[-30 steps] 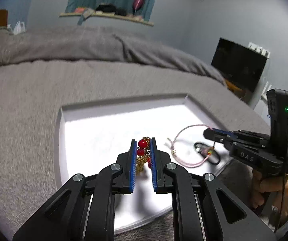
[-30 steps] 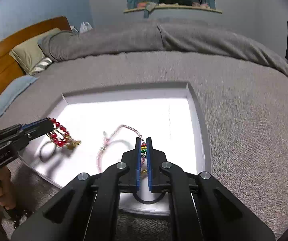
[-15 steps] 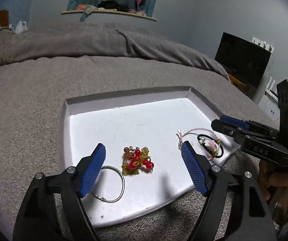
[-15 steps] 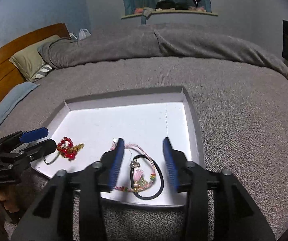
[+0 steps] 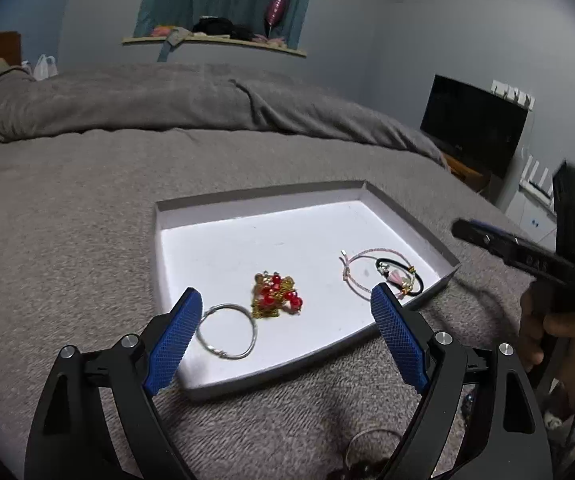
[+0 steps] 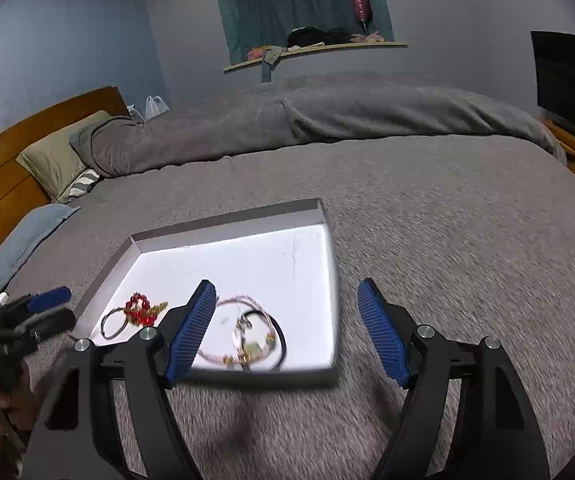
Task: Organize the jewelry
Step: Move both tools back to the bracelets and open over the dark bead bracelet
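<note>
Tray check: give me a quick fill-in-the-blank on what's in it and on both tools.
1. The silver ring lies inside the white ____.
2. The beads beside the ring are ____.
3. The left tool and right tool are both ____.
4. The tray sits on a grey ____.

Missing: tray; red; open; blanket

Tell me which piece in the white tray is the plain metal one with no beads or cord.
The silver ring, a bare wire hoop at the tray's near-left corner. The red-bead gold chain beside it is beaded; the pink cord bracelet and black band lie right.

Right hand-held gripper (image 6: 287,330) gapes above jewelry-holding white tray (image 6: 223,234).
</note>
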### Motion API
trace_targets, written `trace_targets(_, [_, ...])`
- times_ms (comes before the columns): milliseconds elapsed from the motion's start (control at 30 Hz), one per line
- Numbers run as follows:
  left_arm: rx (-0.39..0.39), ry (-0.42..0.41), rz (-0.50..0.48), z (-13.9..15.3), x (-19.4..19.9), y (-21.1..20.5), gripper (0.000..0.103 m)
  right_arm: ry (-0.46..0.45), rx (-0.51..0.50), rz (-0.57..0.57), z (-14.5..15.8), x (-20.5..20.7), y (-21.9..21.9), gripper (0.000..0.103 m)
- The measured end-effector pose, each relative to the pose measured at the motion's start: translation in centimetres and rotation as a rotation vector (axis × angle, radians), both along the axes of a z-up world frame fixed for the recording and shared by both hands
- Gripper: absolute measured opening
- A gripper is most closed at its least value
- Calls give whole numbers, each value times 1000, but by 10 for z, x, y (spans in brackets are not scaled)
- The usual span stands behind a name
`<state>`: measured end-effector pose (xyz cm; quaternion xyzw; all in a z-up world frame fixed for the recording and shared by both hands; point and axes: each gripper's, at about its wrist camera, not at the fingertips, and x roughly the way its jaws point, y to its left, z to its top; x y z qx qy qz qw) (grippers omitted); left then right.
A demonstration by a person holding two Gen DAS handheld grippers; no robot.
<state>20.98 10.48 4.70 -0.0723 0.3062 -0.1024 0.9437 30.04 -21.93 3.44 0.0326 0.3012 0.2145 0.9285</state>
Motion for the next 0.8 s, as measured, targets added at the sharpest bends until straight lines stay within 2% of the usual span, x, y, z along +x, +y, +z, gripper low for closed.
trace_targets(133, [-33,-13,-14,5,-16,6,86,10,-10,16,-4,-22,-9,73])
trace_targets(233, [-16,-17,-36,3,-32,2,86,2,-25,40,-4,-38,-14,73])
trace_targets(500, [20,24,-126,-20,-77,-14,86,-14,-63,68,-10,-73,-28,74])
trace_targets(667, [3,38,-166,-29,-99,-20,86,-9,-54,77,-13,-93,-33,74])
trace_targets(800, [42,51,-133,-34,-110,-23,86,-17,-70,100,-14,-105,-30,74])
